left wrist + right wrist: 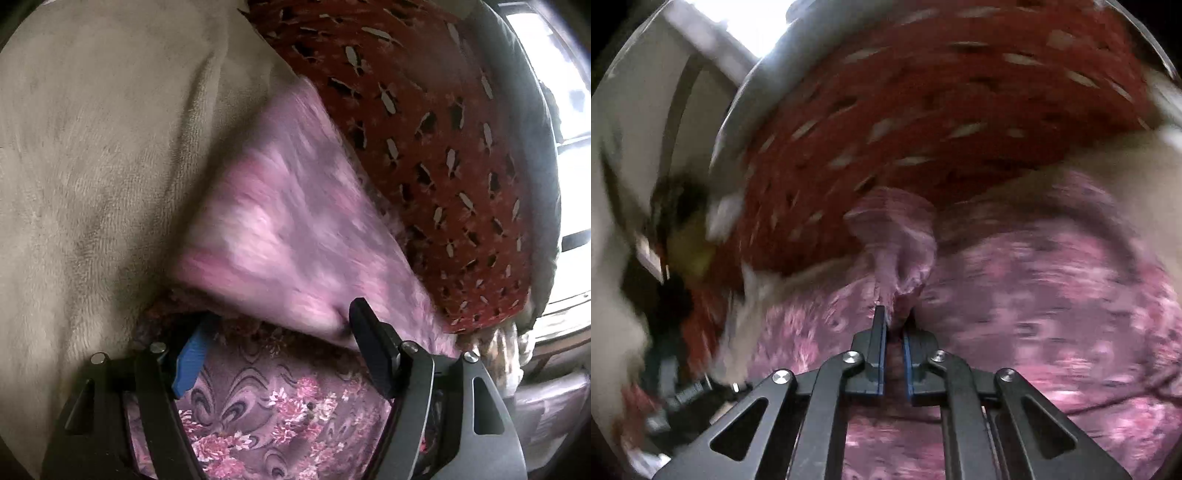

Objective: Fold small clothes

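Left wrist view only: the cream blanket (92, 155) filled the area left of and beyond the left tongs (280, 332), and a bright window (569, 122) showed far to the right.
Right wrist view only: a pale wall or door frame (646, 122) and a dark, smeared clutter (672, 295) lay left of the right tongs (895, 317); blur made the clutter unreadable.
Both views: a red cloth with pale and dark flecks (424, 140) lay beyond the tongs, over a grey rounded edge (532, 122).
Left tongs: jaws stood wide apart. The black right finger (369, 332) touched or dented the near edge of the pink fuzzy cloth (288, 221); the blue-padded left finger (192, 362) was off to the side, clear of it. Nothing was clamped.
Right tongs: jaws were drawn nearly together on a bunched ridge of the pink cloth, which rose from between the tips; it appeared pinched, though motion blur softened the contact.
Pink fuzzy cloth, place: just ahead of the left tongs, between blanket and red cloth; in the right view it spread ahead of, right of and beneath the tongs.
Pink fuzzy cloth, look: mottled pink and mauve pile, one edge lifted in a slanting fold.
Beneath the left tongs: a mauve floral-print fabric (258, 406) lay flat.
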A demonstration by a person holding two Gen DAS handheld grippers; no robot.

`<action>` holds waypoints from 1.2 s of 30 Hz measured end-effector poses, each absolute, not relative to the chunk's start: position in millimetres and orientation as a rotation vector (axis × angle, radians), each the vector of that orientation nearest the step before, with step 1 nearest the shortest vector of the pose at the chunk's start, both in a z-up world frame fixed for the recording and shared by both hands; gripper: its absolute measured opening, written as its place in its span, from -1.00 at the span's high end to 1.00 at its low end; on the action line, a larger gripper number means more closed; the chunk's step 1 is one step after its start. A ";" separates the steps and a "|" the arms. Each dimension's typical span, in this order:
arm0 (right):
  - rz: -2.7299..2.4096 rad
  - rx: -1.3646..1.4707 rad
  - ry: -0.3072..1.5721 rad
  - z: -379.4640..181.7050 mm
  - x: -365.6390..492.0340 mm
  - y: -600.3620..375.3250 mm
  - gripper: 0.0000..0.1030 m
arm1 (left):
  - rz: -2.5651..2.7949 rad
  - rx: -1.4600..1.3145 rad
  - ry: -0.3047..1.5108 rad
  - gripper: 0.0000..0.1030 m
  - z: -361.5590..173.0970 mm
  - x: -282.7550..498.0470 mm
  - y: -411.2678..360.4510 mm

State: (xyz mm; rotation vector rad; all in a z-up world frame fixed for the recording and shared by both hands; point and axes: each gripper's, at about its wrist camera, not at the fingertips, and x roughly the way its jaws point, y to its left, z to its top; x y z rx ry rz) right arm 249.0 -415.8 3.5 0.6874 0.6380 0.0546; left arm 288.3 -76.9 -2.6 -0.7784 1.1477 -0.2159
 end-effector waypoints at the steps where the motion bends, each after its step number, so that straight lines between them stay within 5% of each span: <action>1: 0.018 0.729 0.635 -2.8 242.1 -432.1 0.86 | -0.210 -0.770 1.147 -0.40 -2.8 288.6 -77.8; 7: -0.079 0.882 0.688 -42.1 217.4 -478.9 0.72 | -0.184 -0.727 1.138 -0.40 -4.3 289.9 -82.9; 9: -0.069 0.937 0.664 -44.4 215.5 -483.7 0.52 | -0.178 -0.707 1.132 -0.40 -3.8 289.0 -83.8; 11: -0.072 0.990 0.638 -47.0 216.2 -488.2 0.03 | -0.174 -0.693 1.127 -0.40 -3.2 288.6 -84.9; 13: -0.077 1.021 0.629 -49.3 223.0 -493.9 0.04 | -0.172 -0.676 1.120 -0.40 -1.8 287.8 -86.9; 15: -0.065 1.013 0.649 -46.8 237.2 -494.3 0.42 | -0.170 -0.669 1.113 -0.40 -0.5 287.2 -88.3; 16: -0.046 0.993 0.648 -42.1 238.0 -495.7 0.86 | -0.168 -0.668 1.110 -0.40 0.1 287.3 -88.7; 17: -0.030 0.959 0.637 -32.9 237.2 -497.8 0.88 | -0.167 -0.669 1.108 -0.40 0.3 287.2 -88.3; 22: -0.076 0.902 0.474 0.1 209.7 -516.4 0.88 | -0.163 -0.687 1.119 -0.40 -3.2 287.5 -84.7; 27: -0.241 0.893 0.705 -46.3 206.0 -540.3 0.87 | -0.166 -0.695 1.124 -0.40 -2.4 286.6 -82.8; 33: -0.274 0.815 0.564 -1.2 178.3 -528.4 0.72 | -0.215 -0.669 1.081 -0.40 19.8 267.0 -102.8; 36: -0.205 0.772 0.534 9.5 177.8 -514.9 0.33 | -0.248 -0.541 1.037 -0.40 30.3 262.1 -129.0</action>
